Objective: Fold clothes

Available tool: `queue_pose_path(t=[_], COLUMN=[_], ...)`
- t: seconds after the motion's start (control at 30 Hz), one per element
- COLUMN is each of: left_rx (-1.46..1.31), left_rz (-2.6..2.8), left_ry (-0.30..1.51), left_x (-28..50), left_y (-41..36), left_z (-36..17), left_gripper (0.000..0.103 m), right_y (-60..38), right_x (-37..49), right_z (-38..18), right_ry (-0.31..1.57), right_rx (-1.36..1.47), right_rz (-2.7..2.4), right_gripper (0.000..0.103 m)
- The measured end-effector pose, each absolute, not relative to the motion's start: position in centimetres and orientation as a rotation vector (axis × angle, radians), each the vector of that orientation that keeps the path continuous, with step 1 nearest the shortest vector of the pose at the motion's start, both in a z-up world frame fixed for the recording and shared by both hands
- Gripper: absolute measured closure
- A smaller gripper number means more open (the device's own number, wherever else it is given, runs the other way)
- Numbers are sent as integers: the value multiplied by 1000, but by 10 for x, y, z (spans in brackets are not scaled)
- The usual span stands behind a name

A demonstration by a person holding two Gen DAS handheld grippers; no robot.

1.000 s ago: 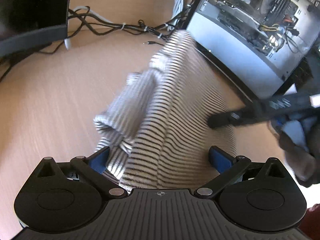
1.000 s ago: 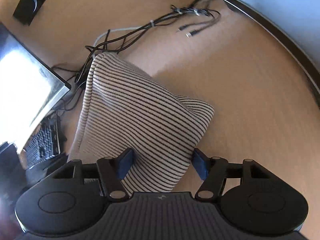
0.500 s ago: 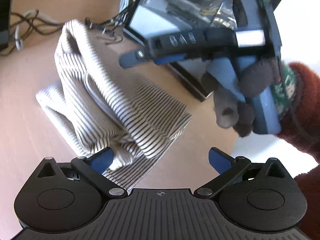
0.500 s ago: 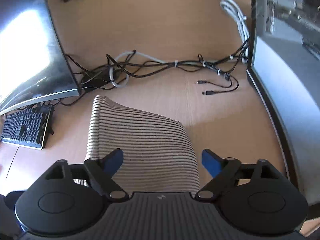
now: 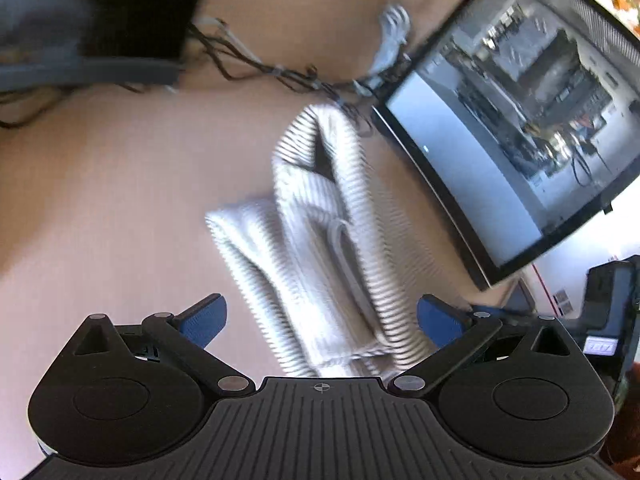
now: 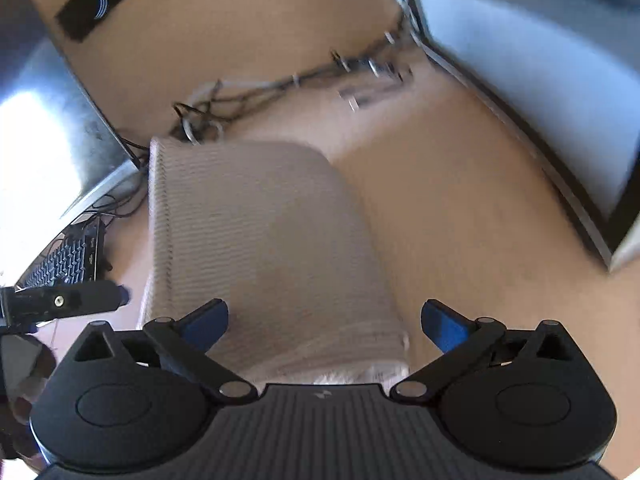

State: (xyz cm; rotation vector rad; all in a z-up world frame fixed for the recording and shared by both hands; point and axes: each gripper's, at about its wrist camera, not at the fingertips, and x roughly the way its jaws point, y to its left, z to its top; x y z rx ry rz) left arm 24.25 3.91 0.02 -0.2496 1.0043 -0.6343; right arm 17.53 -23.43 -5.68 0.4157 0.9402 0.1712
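Note:
A white garment with thin dark stripes [image 5: 320, 240] lies folded in a loose bundle on the wooden desk [image 5: 120, 200]. My left gripper [image 5: 322, 318] is open just above its near end, and neither blue pad presses on the cloth. In the right wrist view the same garment [image 6: 264, 240] shows as a smooth folded slab. My right gripper [image 6: 326, 320] hovers over its near edge, its jaws opening wide, with the cloth below and between the fingers but not pinched. A finger of the left gripper [image 6: 72, 300] pokes in from the left there.
A glass-sided computer case [image 5: 500, 160] stands close to the right of the garment. A tangle of cables [image 5: 280, 72] runs along the back of the desk. A monitor [image 6: 40, 140] and a keyboard [image 6: 68, 260] sit to the left. A black bar [image 6: 100, 0] lies far back.
The right jaws have spread apart and let go of the striped cloth. The garment has dropped into a folded bundle on the desk. The right gripper has left the middle of the left wrist view.

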Motion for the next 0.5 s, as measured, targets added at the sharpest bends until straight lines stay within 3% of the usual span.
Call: queue_pose_path(t=[0.5], left_rx=[-226], left_rz=[-685], left_ry=[1072], left_x=[234], left_y=[-1], left_z=[-26], left_gripper=[1], right_y=[-231], right_x=[206], right_z=[-53], right_ry=[900], right_rx=[179], right_rz=[210], right_gripper=[0])
